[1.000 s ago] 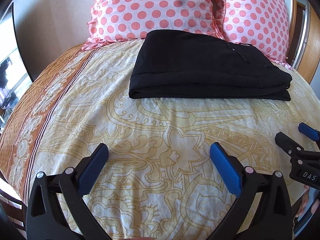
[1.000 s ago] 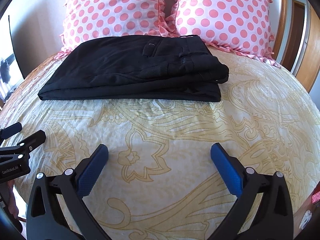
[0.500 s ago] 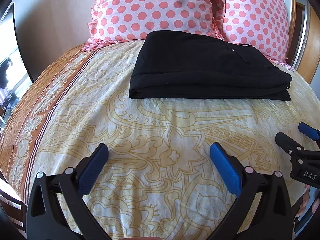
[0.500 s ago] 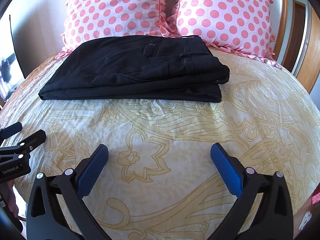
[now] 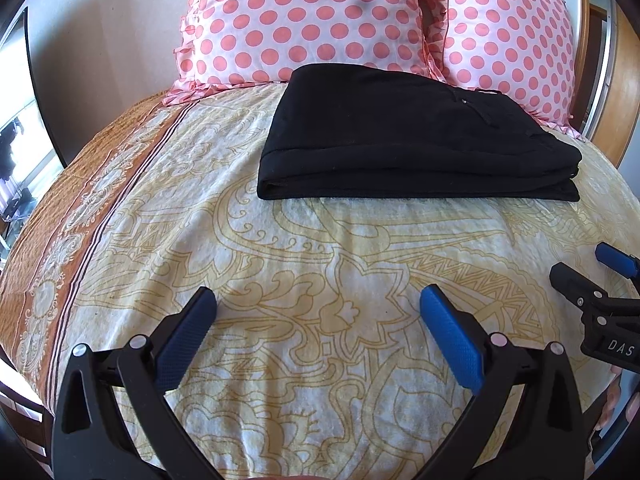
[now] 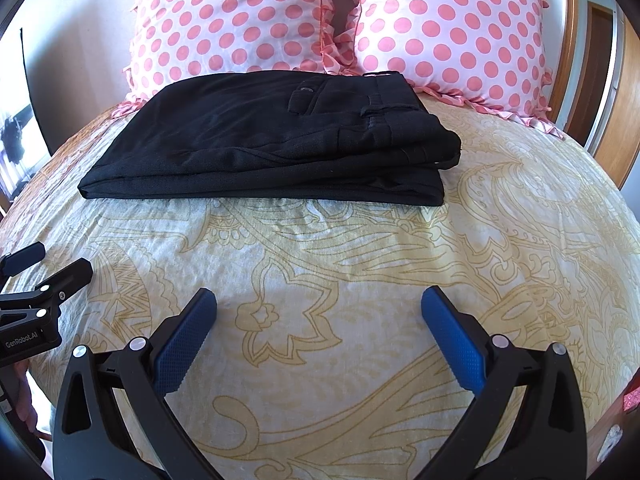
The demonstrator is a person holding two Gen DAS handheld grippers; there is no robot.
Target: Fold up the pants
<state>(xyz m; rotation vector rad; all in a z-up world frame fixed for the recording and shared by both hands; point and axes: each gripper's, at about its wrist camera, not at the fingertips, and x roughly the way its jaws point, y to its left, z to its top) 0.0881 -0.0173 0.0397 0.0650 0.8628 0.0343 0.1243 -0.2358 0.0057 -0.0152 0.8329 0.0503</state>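
Observation:
Black pants (image 5: 408,140) lie folded into a flat rectangle on the patterned bedspread (image 5: 320,280), near the pillows; they also show in the right wrist view (image 6: 272,144), waistband to the right. My left gripper (image 5: 318,300) is open and empty, well short of the pants, above the bedspread. My right gripper (image 6: 318,300) is open and empty, also short of the pants. Each gripper shows at the edge of the other's view: the right one (image 5: 588,268) and the left one (image 6: 44,264).
Two pink polka-dot pillows (image 5: 304,20) (image 6: 448,24) stand behind the pants against the headboard. An orange border strip (image 5: 92,184) runs along the bed's left side. A wooden door frame (image 6: 624,96) is at the right.

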